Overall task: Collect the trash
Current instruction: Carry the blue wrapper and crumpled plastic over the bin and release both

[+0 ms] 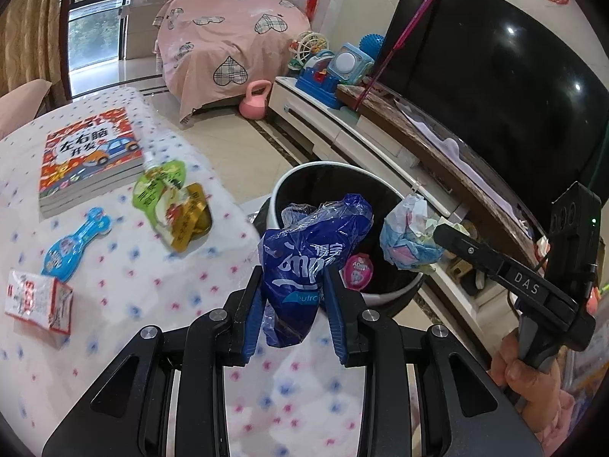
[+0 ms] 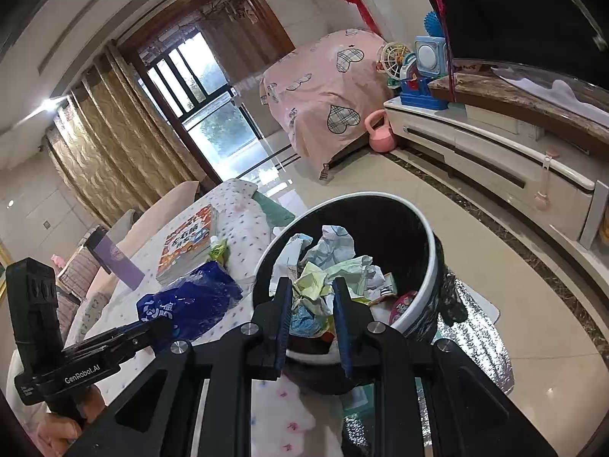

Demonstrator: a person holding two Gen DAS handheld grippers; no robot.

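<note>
Your left gripper [image 1: 293, 293] has its fingers clenched on a crumpled blue plastic bag [image 1: 304, 262], held at the surface's [image 1: 114, 278] edge beside the black trash bin [image 1: 384, 297]. Your right gripper [image 2: 313, 306] grasps a wad of crumpled paper [image 2: 323, 282] over the bin's mouth. A green-and-gold wrapper [image 1: 171, 205] lies on the surface by a book [image 1: 89, 156].

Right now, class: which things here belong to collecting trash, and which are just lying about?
Job:
left gripper
blue bag
right gripper
paper wad
bin
pouch
carton

Lying about:
book
kettlebell
TV
</note>
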